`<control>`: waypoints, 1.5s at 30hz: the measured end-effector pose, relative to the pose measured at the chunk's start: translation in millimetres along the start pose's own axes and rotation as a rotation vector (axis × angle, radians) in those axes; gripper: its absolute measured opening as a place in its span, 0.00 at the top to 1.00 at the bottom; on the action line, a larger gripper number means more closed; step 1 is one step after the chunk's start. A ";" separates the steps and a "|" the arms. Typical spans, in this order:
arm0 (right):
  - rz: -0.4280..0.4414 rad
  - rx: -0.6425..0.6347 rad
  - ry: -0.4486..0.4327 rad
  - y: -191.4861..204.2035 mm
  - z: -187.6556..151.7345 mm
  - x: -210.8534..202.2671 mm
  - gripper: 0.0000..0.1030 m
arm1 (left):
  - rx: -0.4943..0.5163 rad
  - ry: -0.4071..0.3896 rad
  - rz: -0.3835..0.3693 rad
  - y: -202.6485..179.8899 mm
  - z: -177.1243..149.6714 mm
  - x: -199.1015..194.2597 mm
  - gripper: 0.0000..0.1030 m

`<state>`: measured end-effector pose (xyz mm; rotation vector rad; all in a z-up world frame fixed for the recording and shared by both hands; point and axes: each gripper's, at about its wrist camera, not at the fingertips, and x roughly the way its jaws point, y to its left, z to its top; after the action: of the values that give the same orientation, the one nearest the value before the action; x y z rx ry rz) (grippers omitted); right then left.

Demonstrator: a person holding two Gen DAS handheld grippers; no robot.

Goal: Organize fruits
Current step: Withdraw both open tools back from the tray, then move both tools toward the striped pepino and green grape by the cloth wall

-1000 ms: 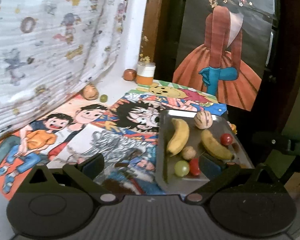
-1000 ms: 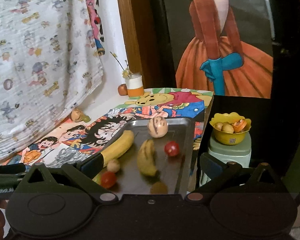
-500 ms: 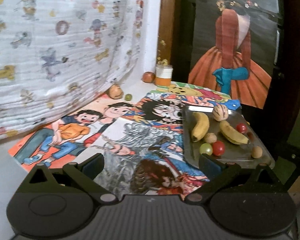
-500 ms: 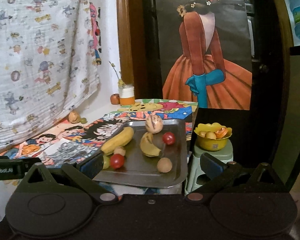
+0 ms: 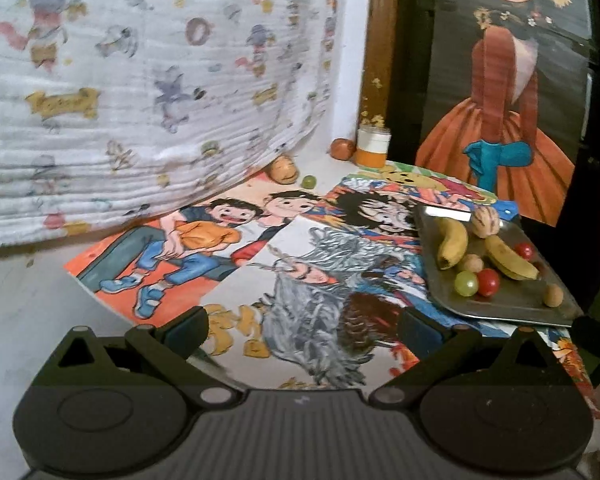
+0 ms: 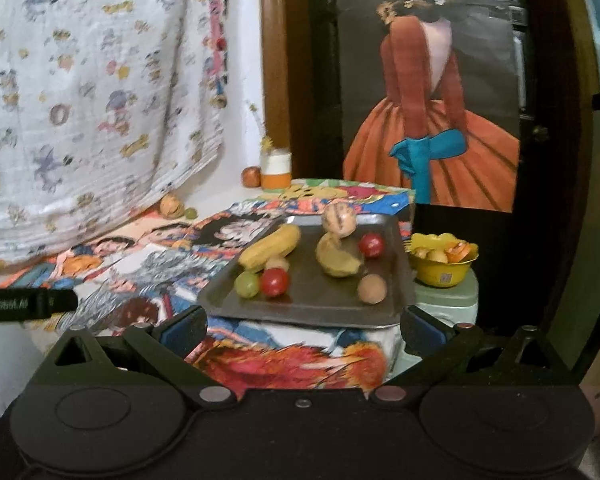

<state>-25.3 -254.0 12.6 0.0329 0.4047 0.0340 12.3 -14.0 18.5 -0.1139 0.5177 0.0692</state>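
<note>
A metal tray [image 5: 512, 308] [image 6: 308, 308] rests on the cartoon-printed cloth at the table's right end. On it lie two bananas [image 5: 452, 242] [image 6: 270, 248], a striped round fruit [image 5: 486, 222] [image 6: 339, 220], two red tomatoes [image 5: 488, 282] [image 6: 275, 282], a green grape [image 5: 466, 283] [image 6: 247, 284] and small brown fruits [image 5: 553, 295] [image 6: 372, 289]. My left gripper [image 5: 302, 326] stands open over the cloth, left of the tray and well back. Near the table's front edge, below the tray, my right gripper [image 6: 302, 322] is open and holds nothing.
By the back wall lie a brown fruit [image 5: 284, 169], a green grape [image 5: 309, 181], an apple [image 5: 342, 148] and an orange-and-white jar [image 5: 373, 146]. A yellow bowl [image 6: 444, 270] of fruit sits on a green stool right of the table. A printed sheet hangs on the left.
Both grippers have pulled back from the tray, so it now looks smaller and farther off. The left one also shifted left. Nothing on the tray moved.
</note>
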 end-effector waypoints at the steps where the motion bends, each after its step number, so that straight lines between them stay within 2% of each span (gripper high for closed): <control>1: 0.009 -0.011 0.000 3.5 -0.2 0.9 0.01 | -0.004 0.000 0.006 2.7 0.3 0.7 0.00; 10: 0.100 -0.082 0.008 28.1 2.3 18.3 0.01 | -0.055 0.000 0.062 28.1 8.1 13.6 0.00; 19: 0.133 -0.134 0.025 33.2 14.8 42.4 0.01 | -0.097 0.016 0.109 52.5 16.8 37.3 0.00; 26: 0.185 -0.139 0.043 25.5 36.9 68.5 0.01 | -0.072 0.022 0.137 62.6 28.5 58.5 0.00; 35: 0.251 -0.225 0.037 38.8 61.4 91.8 0.01 | -0.025 0.023 0.161 64.5 39.5 76.7 0.00; 45: 0.282 -0.152 0.026 46.8 76.5 82.0 0.01 | 0.025 -0.012 0.166 51.3 53.8 63.1 0.00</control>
<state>78.9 -206.0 52.5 -0.0606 0.4203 0.3433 88.4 45.9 28.9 -0.0456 0.5148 0.2256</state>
